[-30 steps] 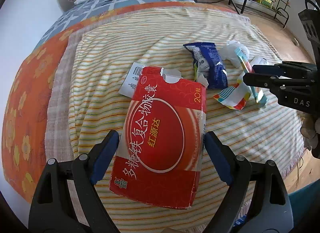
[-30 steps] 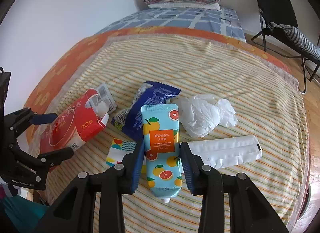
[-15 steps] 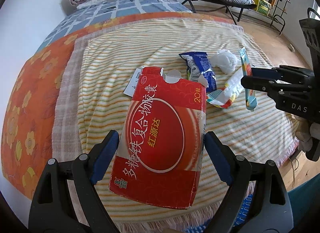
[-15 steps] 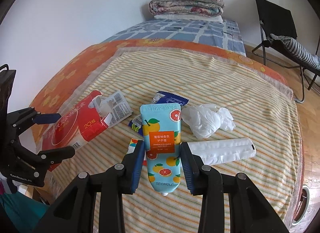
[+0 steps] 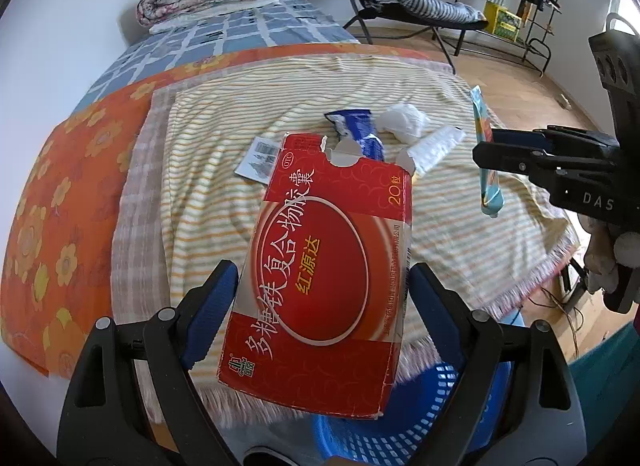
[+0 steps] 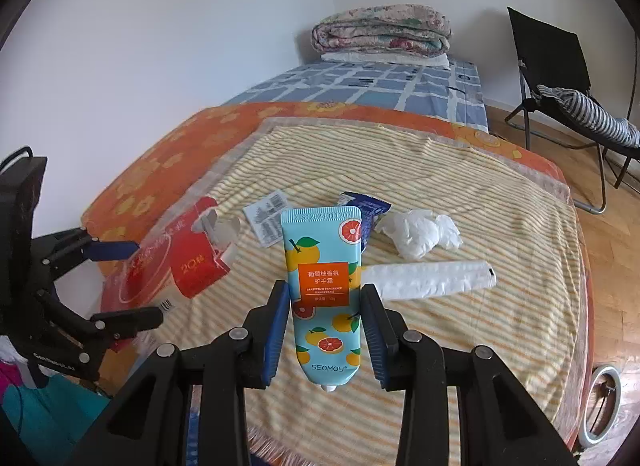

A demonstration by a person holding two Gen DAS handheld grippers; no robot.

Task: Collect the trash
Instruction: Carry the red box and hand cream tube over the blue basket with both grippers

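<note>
Off the bed's (image 5: 280, 137) near edge, left gripper (image 5: 320, 302) clamps the red box (image 5: 324, 266), right gripper (image 6: 325, 328) pinches the hand-cream tube (image 6: 324, 286); next, release both over the blue basket (image 5: 432, 418).

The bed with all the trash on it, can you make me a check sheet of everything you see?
Surface: striped blanket over the bed.
Job's things: red box and hand cream tube lifted; blue wrapper, white crumpled bag, white pouch, barcode slip lying on blanket.
Clutter: blue basket below the edge.
Grippers: left gripper clamps box; right gripper clamps tube.
Cables: thin wires on floor.
Surroundings: folded quilt, black chair.
</note>
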